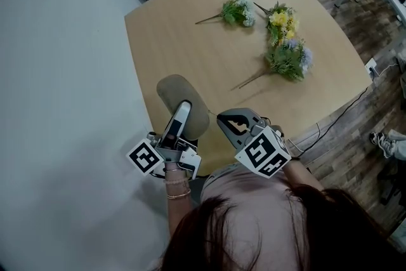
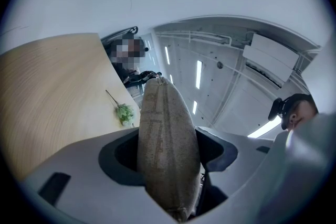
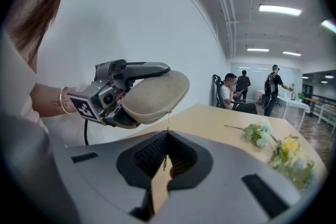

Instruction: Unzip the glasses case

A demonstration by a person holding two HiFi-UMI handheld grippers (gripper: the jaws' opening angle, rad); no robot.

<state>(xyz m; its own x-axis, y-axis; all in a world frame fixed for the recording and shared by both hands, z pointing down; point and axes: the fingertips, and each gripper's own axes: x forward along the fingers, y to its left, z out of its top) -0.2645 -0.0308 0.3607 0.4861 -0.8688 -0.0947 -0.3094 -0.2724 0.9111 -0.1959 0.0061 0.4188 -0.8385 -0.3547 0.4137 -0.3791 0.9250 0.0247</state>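
Observation:
A beige-grey oval glasses case [image 1: 179, 93] is held up above the near edge of the wooden table [image 1: 184, 41]. My left gripper [image 1: 183, 116] is shut on it across its width. In the left gripper view the case [image 2: 168, 144] fills the space between the jaws, seam side toward the camera. My right gripper [image 1: 229, 121] sits just to the right of the case, jaws closed tip to tip. In the right gripper view a thin zipper pull [image 3: 168, 124] runs down from the case [image 3: 155, 93] into the closed tips of my right gripper [image 3: 168, 135].
Three artificial flower sprigs lie on the far half of the table: white-green [image 1: 237, 9], yellow [image 1: 281, 18], and blue-green [image 1: 288, 58]. A cable [image 1: 336, 116] runs over the floor on the right. People [image 3: 233, 91] stand and sit beyond the table.

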